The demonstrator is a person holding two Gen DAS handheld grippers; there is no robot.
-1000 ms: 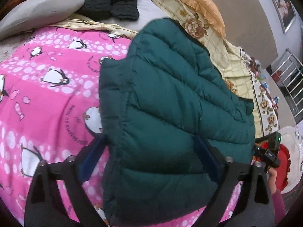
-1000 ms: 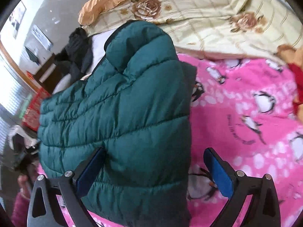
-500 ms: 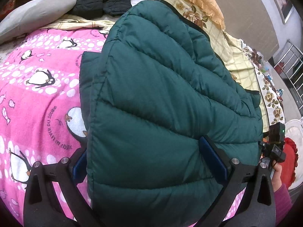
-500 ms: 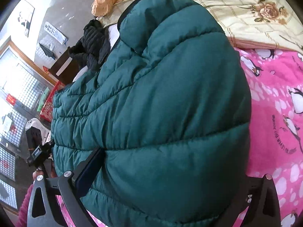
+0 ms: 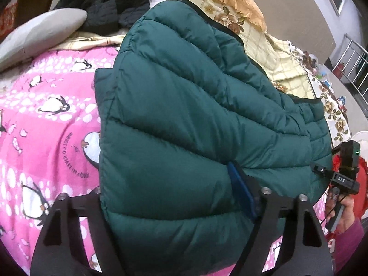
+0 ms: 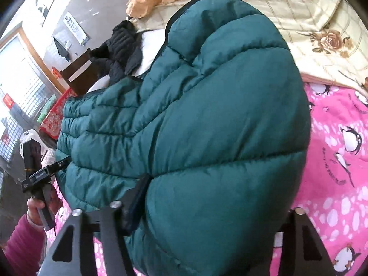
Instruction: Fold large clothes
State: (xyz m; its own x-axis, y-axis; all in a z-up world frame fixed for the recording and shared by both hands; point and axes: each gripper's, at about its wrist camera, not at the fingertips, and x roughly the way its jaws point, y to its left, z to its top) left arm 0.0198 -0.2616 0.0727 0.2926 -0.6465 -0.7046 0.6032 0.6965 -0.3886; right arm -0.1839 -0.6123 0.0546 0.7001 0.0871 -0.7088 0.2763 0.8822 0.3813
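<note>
A dark green quilted puffer jacket (image 5: 184,115) lies on a pink penguin blanket (image 5: 46,115) and fills both views. My left gripper (image 5: 170,197) is shut on the jacket's near left part; the padding bulges between its fingers and hides the left finger's pad. My right gripper (image 6: 207,211) is shut on the jacket (image 6: 195,115) at its near right part; its right finger is mostly hidden by fabric. Each view shows the other gripper in a hand at the jacket's far side: the right one (image 5: 345,177) and the left one (image 6: 36,172).
A grey pillow (image 5: 41,32) and black knit clothes (image 5: 110,4) lie at the bed's far end. A cream floral quilt (image 6: 310,23) with an orange frill lies beyond the jacket. A red box (image 6: 55,119) and a dark wooden chair (image 6: 78,69) stand beside the bed.
Both grippers have closed from wide open onto the jacket's near edge. The jacket has bunched up and now bulges higher and closer in both views.
</note>
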